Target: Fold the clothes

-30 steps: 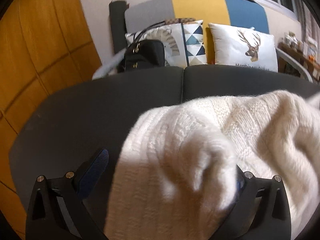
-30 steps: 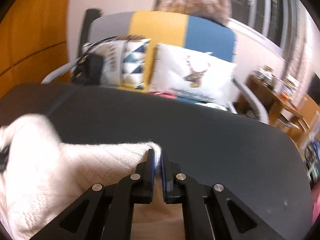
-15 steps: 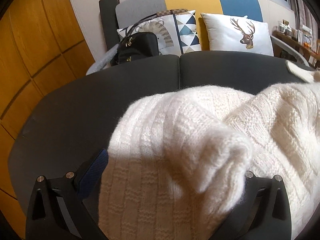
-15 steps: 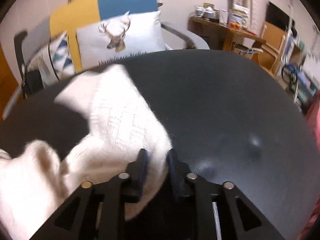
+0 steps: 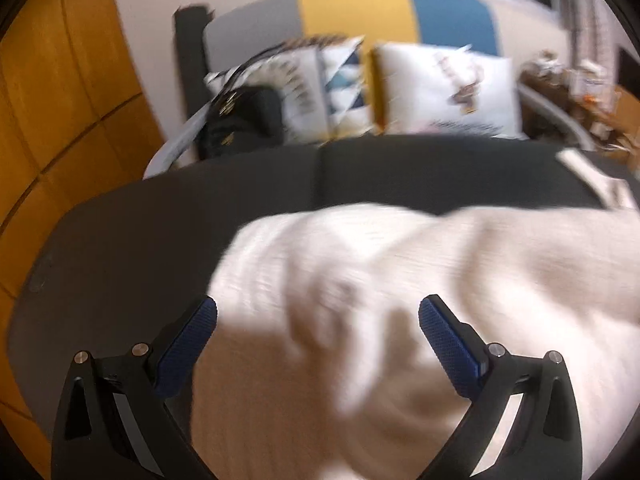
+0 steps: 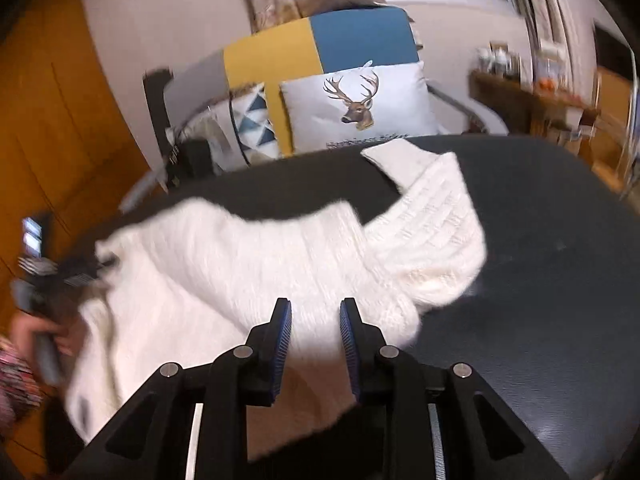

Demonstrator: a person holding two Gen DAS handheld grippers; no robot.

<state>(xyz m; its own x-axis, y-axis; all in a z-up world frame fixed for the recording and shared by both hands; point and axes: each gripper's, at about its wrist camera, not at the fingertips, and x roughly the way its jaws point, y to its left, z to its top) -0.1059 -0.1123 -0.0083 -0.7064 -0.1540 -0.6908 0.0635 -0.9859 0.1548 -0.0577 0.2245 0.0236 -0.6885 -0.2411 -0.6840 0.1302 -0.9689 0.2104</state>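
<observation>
A white knitted sweater (image 6: 256, 264) lies spread on the dark grey surface (image 6: 552, 288), one sleeve (image 6: 436, 200) stretched toward the far right. It shows blurred in the left wrist view (image 5: 420, 288). My left gripper (image 5: 318, 320) is wide open above the sweater, holding nothing. My right gripper (image 6: 315, 314) is open a little way above the sweater's near edge, with no cloth between its blue pads. The left gripper also shows blurred at the left edge of the right wrist view (image 6: 40, 280).
Behind the surface stands a grey, yellow and blue sofa back (image 6: 320, 44) with a deer cushion (image 6: 360, 108), a triangle-pattern cushion (image 5: 320, 88) and a black handbag (image 5: 240, 120). Orange wood panels (image 5: 60, 100) are at the left. A cluttered wooden shelf (image 6: 540, 96) stands at the right.
My right gripper has opened and let go of the sweater edge, which now lies flat. My left gripper has pulled back, so its right finger is uncovered. The sleeve lies spread to the far right.
</observation>
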